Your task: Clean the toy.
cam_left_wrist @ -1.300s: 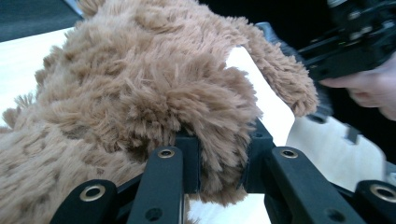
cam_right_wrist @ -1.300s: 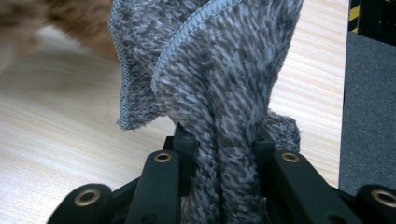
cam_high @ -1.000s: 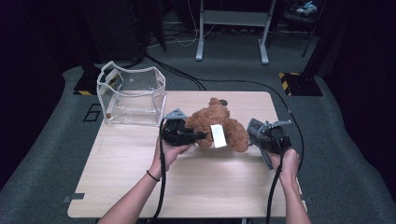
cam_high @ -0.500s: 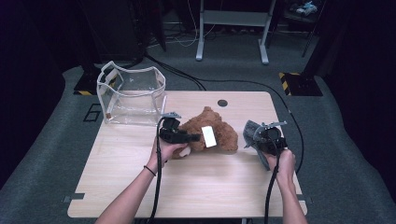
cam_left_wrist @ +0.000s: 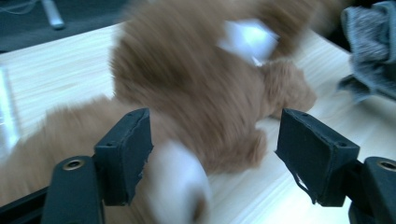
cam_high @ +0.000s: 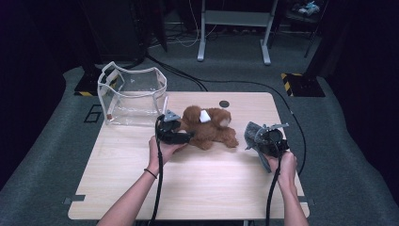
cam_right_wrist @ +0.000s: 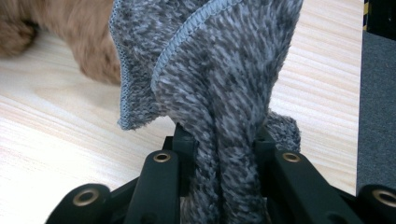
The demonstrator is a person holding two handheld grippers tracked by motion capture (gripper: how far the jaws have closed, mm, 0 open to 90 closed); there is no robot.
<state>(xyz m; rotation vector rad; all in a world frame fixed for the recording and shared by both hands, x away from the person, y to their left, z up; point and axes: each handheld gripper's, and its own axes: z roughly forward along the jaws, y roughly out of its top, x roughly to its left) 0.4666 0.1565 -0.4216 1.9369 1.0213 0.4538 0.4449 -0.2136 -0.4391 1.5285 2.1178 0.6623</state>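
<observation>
The left gripper (cam_left_wrist: 212, 154) stands spread wide, its two jaws either side of one brown plush toy (cam_high: 209, 128) lying at mid-table, not clamped on it. The right gripper (cam_right_wrist: 224, 140) is clenched on one grey knitted cloth (cam_right_wrist: 210, 70), just right of the toy. One clear plastic bag (cam_high: 131, 94) stands at the table's (cam_high: 211, 188) back-left corner.
</observation>
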